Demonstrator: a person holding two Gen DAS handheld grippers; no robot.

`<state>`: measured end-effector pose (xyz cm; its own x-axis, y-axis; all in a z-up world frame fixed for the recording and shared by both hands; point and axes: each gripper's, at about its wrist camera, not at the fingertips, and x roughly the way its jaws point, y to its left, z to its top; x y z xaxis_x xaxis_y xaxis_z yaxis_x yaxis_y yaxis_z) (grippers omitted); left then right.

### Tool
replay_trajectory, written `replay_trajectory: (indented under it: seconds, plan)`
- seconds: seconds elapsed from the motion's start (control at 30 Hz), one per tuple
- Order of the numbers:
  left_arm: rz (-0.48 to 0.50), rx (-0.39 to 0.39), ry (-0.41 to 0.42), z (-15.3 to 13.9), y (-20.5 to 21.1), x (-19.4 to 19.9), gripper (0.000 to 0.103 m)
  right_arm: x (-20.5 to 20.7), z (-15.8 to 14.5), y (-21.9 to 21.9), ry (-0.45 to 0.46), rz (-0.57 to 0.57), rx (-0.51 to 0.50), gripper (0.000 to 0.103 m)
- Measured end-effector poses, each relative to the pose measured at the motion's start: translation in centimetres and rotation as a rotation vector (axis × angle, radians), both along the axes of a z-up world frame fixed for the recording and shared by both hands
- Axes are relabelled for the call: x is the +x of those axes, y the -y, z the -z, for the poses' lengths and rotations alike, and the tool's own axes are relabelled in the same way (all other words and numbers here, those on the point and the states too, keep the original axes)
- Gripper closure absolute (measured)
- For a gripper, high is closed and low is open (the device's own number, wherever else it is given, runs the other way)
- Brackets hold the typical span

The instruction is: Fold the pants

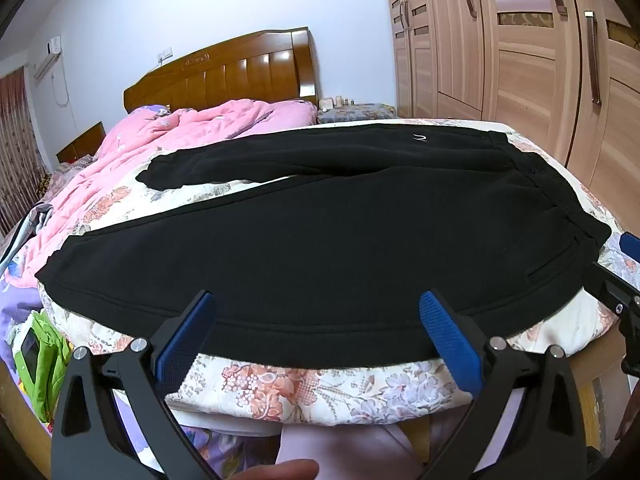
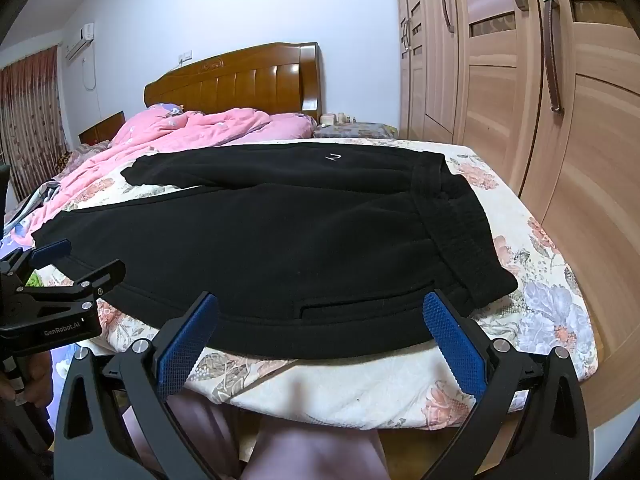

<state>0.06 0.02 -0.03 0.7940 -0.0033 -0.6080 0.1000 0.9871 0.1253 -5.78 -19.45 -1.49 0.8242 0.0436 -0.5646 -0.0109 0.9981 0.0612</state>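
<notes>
**Home bedroom**

Domestic bedroom, lived-in. Evidence: bed with carved wooden headboard (image 1: pixel 224 68) centre frame, floral sheet (image 1: pixel 320 388) across the lower half, rumpled pink quilt (image 1: pixel 192 128) at left. Tall wood-panel wardrobe (image 1: pixel 520 40) with long handles fills the right side. Wall-mounted air conditioner (image 2: pixel 80 40) upper left, patterned curtain (image 2: pixel 30 120) below it at the left edge. Small nightstand (image 2: pixel 352 130) with little bottles sits between headboard and wardrobe. Plain pale wall (image 1: pixel 200 0) behind.

Pants (image 1: pixel 320 240) matt black fleece; headboard (image 1: pixel 224 72) glossy wood.
</notes>
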Motion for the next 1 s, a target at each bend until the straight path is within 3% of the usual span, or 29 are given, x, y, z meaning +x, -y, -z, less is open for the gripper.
replay_trajectory:
  seconds: [1.0]
  plan:
    - [0.020,0.010,-0.022,0.37,-0.32,0.07,0.001,0.55,0.51,0.41,-0.013,-0.020,-0.001,0.004]
